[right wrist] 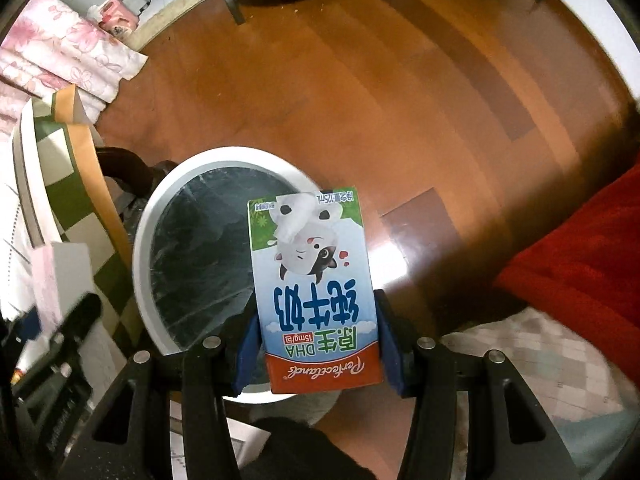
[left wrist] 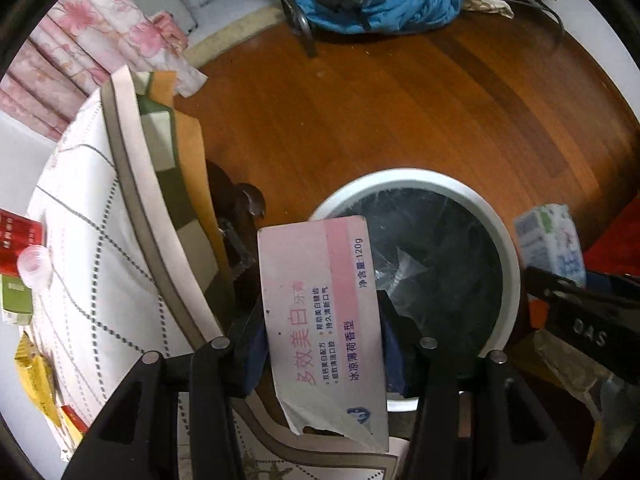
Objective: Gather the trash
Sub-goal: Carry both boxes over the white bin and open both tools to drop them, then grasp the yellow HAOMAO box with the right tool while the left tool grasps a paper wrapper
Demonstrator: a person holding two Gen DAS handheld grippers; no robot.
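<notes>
My left gripper (left wrist: 322, 344) is shut on a pale pink toothpaste box (left wrist: 320, 312) with a torn near end. The box's far end reaches over the left rim of a white round trash bin (left wrist: 508, 248) lined with a black bag. My right gripper (right wrist: 314, 344) is shut on a small milk carton (right wrist: 312, 292) with a cartoon cow, held upside down over the right part of the same bin (right wrist: 140, 248). The carton (left wrist: 550, 240) and right gripper show at the right edge of the left wrist view; the pink box (right wrist: 60, 276) shows blurred at the left of the right wrist view.
A table with a white checked cloth (left wrist: 100, 280) lies left, carrying a red box (left wrist: 20, 240), a green box (left wrist: 16, 300), a small clear cup (left wrist: 34, 264) and yellow packets (left wrist: 36, 380). Wooden floor (left wrist: 400, 112) stretches ahead to a chair with blue clothing (left wrist: 380, 4). Red fabric (right wrist: 580, 260) lies right.
</notes>
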